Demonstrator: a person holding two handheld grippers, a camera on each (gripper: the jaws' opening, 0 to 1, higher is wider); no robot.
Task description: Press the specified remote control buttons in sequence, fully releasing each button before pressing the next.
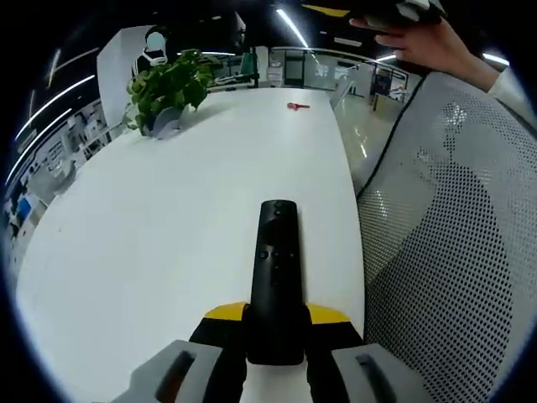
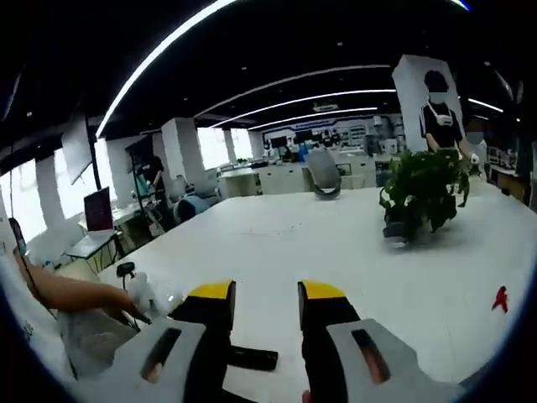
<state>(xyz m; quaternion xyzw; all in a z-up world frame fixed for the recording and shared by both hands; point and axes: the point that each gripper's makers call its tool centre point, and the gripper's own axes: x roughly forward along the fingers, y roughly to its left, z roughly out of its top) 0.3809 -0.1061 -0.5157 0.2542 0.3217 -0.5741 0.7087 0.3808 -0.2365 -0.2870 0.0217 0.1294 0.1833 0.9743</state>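
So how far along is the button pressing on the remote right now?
Done: the left gripper has the black remote clamped between its jaws over the white table. In hand: the right gripper hangs open above the table, touching nothing. Left: the presses; whether any button has already been pressed cannot be told.

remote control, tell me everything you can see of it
The remote control is a slim black bar, matte like plastic, with a few small buttons along its upper face. It points away across the white table, its near end clamped between the yellow-tipped jaws of the left gripper. Whether it rests on the table is unclear.
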